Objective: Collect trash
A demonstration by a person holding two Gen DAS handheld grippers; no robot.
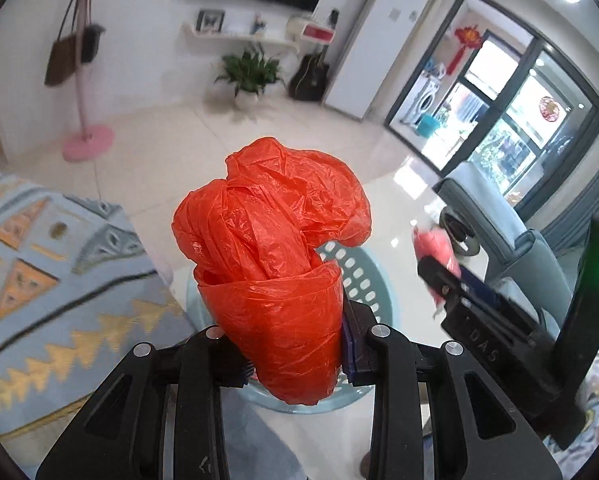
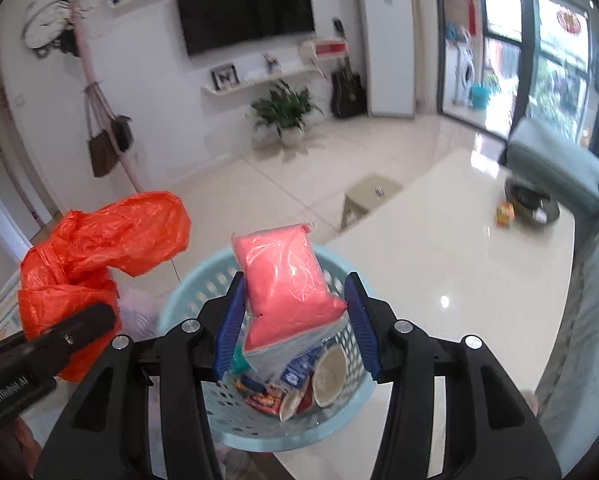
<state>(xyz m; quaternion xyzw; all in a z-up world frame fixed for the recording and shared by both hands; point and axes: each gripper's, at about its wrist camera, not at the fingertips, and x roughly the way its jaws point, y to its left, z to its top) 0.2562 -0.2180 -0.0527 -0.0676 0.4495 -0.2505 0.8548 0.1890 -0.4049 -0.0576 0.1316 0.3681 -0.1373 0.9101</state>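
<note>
Left tool [image 1: 295, 344] is pinching the crumpled orange bag [image 1: 275, 256], held up above the near-left rim of the blue basket [image 2: 187, 292]. Right tool [image 2: 295, 320] has its jaws spread with the pink packet [image 2: 287, 280] between them, right over the basket; I can't tell if the pads still touch it.

The basket sits on the white counter [image 2: 459, 264] and already holds wrappers and cups. My read: the packet drop is the step in hand.

- Keep the right tool centred over the opening and open wide so the packet falls clear.
- Bring the bag over the middle before you release; it's light and puffy and may catch on the rim.
- Keep the tools apart.
</note>
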